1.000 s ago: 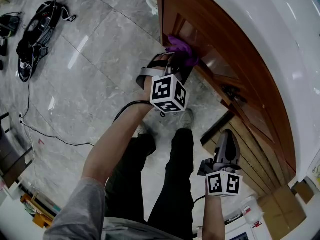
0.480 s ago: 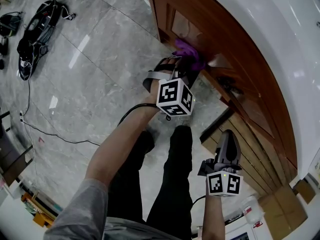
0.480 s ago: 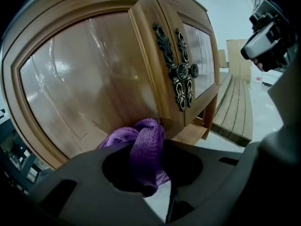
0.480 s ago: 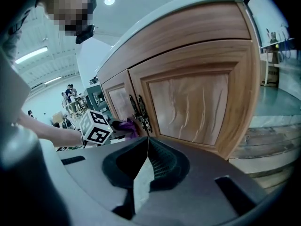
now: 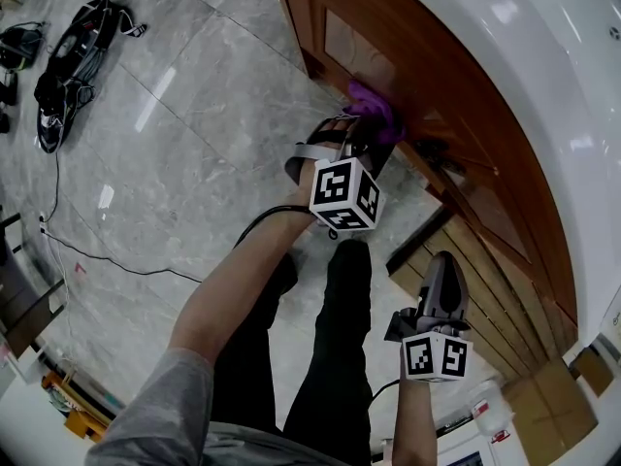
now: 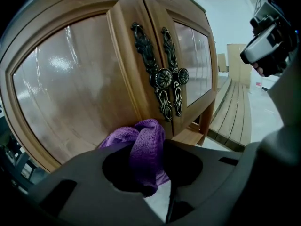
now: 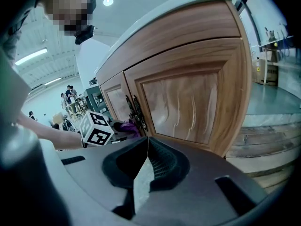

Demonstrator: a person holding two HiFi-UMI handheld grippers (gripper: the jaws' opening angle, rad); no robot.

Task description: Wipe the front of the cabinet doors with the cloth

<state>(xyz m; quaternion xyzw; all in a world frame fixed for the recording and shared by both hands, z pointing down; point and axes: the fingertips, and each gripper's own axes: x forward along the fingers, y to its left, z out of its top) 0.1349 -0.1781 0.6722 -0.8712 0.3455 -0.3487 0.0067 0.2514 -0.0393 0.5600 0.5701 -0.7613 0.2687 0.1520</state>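
Nearest in, the right tongs hang low by the person's dark trousers, jaws pressed together with nothing between them, pointing at the cabinet but well short of it. Up ahead, the left tongs reach out on a bare forearm, and they are clamped on the purple cloth. A fold of it stands up between the jaws and the rest bulges out in front. That cloth is up against the front of the left-hand cabinet door, on the wood by the middle seam, just beside the ornate dark metal handles. The right-hand cabinet door meets it edge to edge, and both doors stand closed, their glossy panels catching the light. Over the cabinet runs the white bench. At the foot of the cabinet, off the right-hand door, lies a run of wooden slats. Farther out the grey marble floor spreads away, with a thin black cable trailing across it and a heap of dark bags at the far left.
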